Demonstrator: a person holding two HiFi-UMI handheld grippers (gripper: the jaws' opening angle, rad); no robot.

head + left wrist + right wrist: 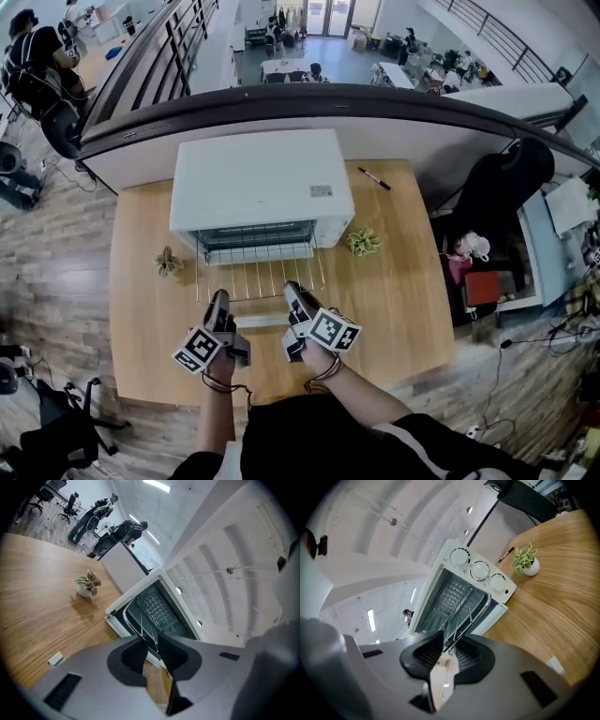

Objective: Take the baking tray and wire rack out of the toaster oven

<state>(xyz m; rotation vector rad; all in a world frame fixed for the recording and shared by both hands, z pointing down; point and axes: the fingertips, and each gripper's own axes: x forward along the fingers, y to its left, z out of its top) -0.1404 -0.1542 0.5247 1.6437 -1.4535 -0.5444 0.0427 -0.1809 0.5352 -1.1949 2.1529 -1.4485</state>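
Head view: left gripper (218,299), right gripper (292,290) on wire rack (255,277) front edge

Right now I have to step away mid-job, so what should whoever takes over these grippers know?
Left gripper: jaws shut on the wire rack, at its front rail.
Right gripper: jaws shut on the same rail, beside it.
The wire rack is partly drawn out of the open toaster oven.
Left to do: pull it clear, set it on the table, then fetch the baking tray, which I can't make out here.
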